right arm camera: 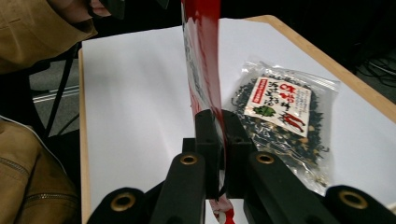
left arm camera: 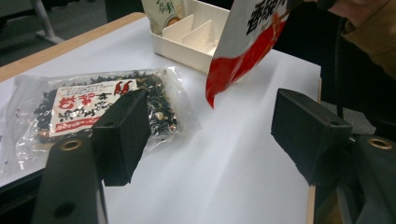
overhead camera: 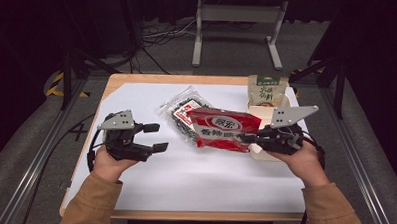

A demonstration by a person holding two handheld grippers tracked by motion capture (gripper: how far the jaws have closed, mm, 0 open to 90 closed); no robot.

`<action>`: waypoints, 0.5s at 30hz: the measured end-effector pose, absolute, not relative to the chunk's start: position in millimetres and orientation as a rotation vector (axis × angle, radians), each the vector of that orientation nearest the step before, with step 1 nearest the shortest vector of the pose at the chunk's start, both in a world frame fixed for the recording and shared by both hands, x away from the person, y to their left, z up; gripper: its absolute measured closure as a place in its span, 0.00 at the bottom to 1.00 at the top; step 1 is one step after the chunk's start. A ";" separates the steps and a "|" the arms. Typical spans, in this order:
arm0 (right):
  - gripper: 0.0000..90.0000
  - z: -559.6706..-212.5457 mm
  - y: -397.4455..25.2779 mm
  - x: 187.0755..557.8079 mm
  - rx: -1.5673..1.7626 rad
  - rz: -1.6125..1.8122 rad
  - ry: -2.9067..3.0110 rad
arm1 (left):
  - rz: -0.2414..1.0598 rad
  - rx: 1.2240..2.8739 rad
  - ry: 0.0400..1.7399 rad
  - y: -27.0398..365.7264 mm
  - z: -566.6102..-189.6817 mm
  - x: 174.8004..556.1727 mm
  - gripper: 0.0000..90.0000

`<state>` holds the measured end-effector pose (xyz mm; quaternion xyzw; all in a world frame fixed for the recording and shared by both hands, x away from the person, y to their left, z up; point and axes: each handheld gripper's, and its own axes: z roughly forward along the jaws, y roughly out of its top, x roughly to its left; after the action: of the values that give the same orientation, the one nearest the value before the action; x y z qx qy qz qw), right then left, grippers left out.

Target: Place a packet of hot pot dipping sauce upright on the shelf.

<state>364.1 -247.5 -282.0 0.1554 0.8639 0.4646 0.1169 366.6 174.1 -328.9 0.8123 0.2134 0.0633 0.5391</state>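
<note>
A red and white snack bag [overhead camera: 223, 129] hangs in the air over the table's middle, and my right gripper [overhead camera: 249, 138] is shut on its right edge. In the right gripper view the red bag [right arm camera: 201, 60] rises edge-on from between the closed jaws of the right gripper [right arm camera: 219, 140]. A clear bag of dark dried food [overhead camera: 182, 111] with a red and white label lies flat on the white sheet behind the red bag. My left gripper [overhead camera: 155, 137] stands open at the left, empty, with the clear bag [left arm camera: 100, 105] beyond its left finger and the red bag [left arm camera: 245, 42] hanging ahead.
A white divided tray [overhead camera: 281, 107] sits at the table's right, partly under my right gripper, with a green and beige pouch [overhead camera: 267, 90] standing in its far end. The tray's dividers [left arm camera: 196, 35] appear in the left gripper view. White paper [overhead camera: 199, 177] covers the wooden table.
</note>
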 end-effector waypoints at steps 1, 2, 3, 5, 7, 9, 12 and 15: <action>0.97 -280.4 -249.3 364.9 0.459 1.353 2.526 | 0.148 1.940 0.517 174.8 -331.7 368.5 0.31; 0.97 -280.4 -249.3 364.9 0.459 1.353 2.526 | 0.148 1.940 0.517 174.8 -331.7 368.5 0.32; 0.97 -278.8 -251.1 365.6 0.464 1.346 2.523 | 0.141 1.948 0.532 174.5 -333.3 368.9 0.32; 0.97 -274.2 -257.0 368.0 0.475 1.333 2.507 | 0.148 1.967 0.534 173.9 -337.5 371.3 0.32; 0.97 -273.1 -258.8 368.9 0.480 1.333 2.503 | 0.145 1.969 0.538 173.5 -338.9 372.1 0.32; 0.97 -269.6 -264.9 371.7 0.498 1.332 2.488 | 0.149 1.973 0.542 173.7 -341.6 373.8 0.32; 0.97 -265.5 -272.0 374.7 0.516 1.323 2.471 | 0.144 1.974 0.555 174.5 -346.0 375.9 0.31; 0.97 -261.4 -277.6 376.5 0.534 1.318 2.455 | 0.132 1.977 0.569 174.8 -348.6 377.8 0.32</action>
<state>376.5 -277.6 -261.4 0.1860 0.8553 0.4592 0.1514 377.8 174.8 -348.6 0.8225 0.2367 0.0550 0.5142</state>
